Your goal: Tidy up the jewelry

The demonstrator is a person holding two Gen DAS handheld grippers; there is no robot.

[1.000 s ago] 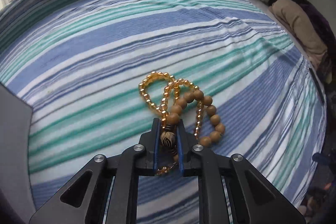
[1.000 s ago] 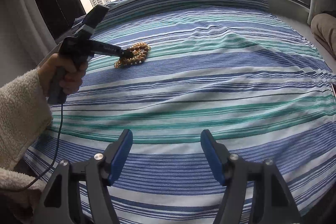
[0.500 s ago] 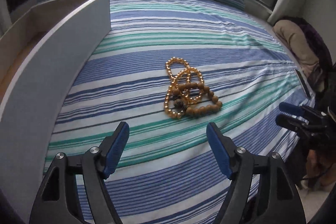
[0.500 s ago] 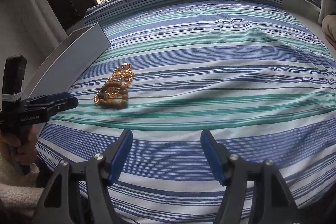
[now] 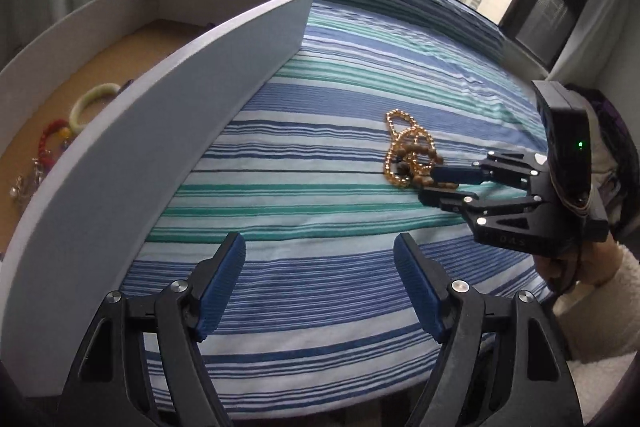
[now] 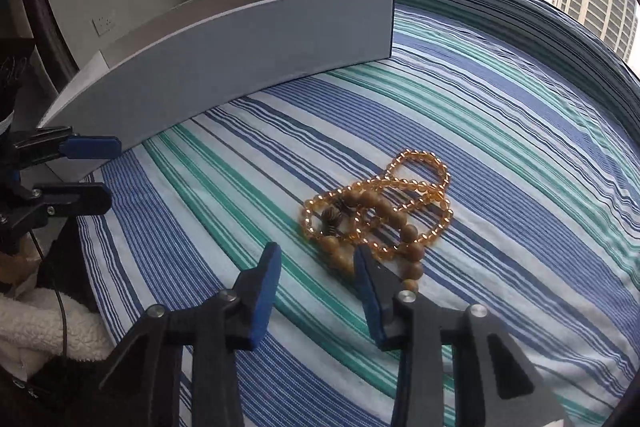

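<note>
A tangle of amber bead strands (image 6: 416, 187) and a brown wooden bead bracelet (image 6: 394, 223) lies on the striped bedspread; it also shows in the left wrist view (image 5: 406, 155). My right gripper (image 6: 316, 263) is open, low over the near edge of the pile, its right finger touching the wooden beads. My left gripper (image 5: 320, 263) is open and empty, well back from the pile, near the grey box (image 5: 168, 131). The box holds a pale green bangle (image 5: 94, 99) and a red bracelet (image 5: 50, 143).
The striped bedspread (image 5: 320, 99) covers the whole surface up to a window with tower blocks. The long grey box wall (image 6: 240, 67) stands left of the beads. A beige and purple bundle (image 5: 612, 131) lies at the right edge.
My left gripper let go of the beads, opened and drew back toward the box. My right gripper moved in from far away to the pile's near edge.
</note>
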